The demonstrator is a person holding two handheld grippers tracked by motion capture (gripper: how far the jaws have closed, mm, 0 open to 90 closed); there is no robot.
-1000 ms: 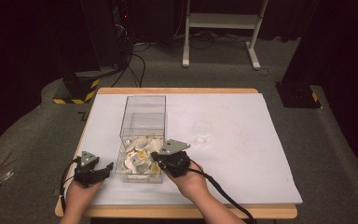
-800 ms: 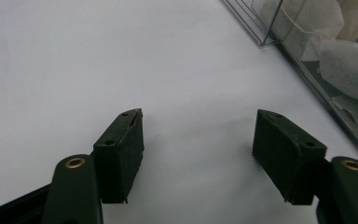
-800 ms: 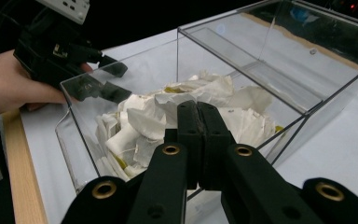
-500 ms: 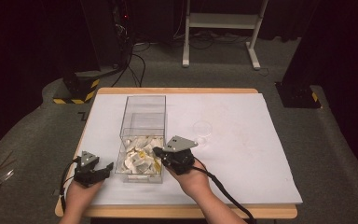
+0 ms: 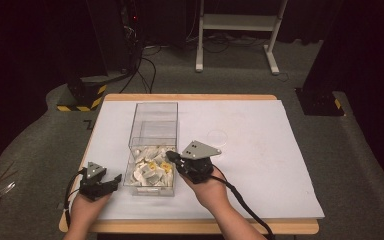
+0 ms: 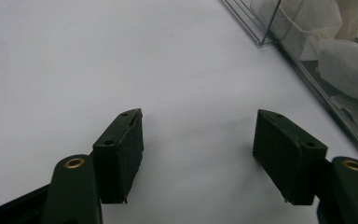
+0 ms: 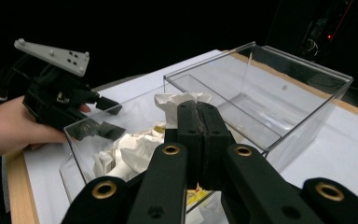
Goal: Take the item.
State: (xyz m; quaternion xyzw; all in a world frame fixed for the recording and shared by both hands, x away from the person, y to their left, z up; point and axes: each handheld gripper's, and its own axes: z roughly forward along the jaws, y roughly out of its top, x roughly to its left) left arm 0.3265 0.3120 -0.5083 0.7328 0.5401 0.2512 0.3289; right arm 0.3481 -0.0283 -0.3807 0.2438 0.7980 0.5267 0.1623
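Two handheld grippers at a clear plastic box of crumpled white wrappers, on a white-covered table.

Clear box [image 5: 152, 145] sits left of table centre; wrappers [image 5: 150, 169] fill its near half, far half bare. Yellow bits among them, too small to identify. Right gripper [image 5: 172, 157] at 3 o'clock of the box's near end, tips over the rim above the pile; in the right gripper view its jaws are pressed together, and whether anything is pinched between them cannot be told, since the tips hide that. Left gripper [image 6: 198, 140] at 9 o'clock of the box, resting low over the white sheet [image 6: 98, 60], jaws wide apart, nothing between. Faint round clear disc [image 5: 218, 135] at 3 o'clock of the box, hard to make out. Forearms cut off at the bottom edge.
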